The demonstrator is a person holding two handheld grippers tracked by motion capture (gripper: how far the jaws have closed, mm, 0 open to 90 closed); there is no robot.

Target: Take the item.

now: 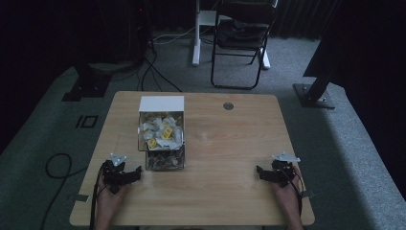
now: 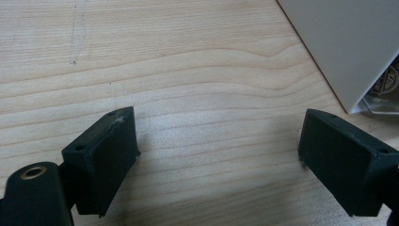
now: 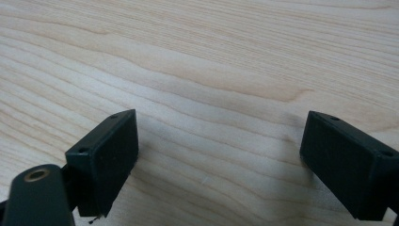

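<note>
A white-topped clear box point(image 1: 161, 136) stands on the wooden table point(image 1: 225, 143), left of centre. Its upper part holds white and yellow sachets point(image 1: 161, 130) and its lower part holds dark packets point(image 1: 164, 160). My left gripper point(image 1: 136, 172) rests on the table just left of the box's front, held by a hand, with its jaws wide apart over bare wood point(image 2: 219, 141). The box's white corner point(image 2: 348, 47) shows at the upper right of the left gripper view. My right gripper point(image 1: 261, 171) lies near the table's right front, open, with nothing between its jaws point(image 3: 219, 141).
A round grommet point(image 1: 228, 106) sits in the table's far side. A folding chair point(image 1: 242, 38) and a white post point(image 1: 196, 33) stand on the carpet beyond the table. A black cable point(image 1: 57, 167) loops on the floor at the left.
</note>
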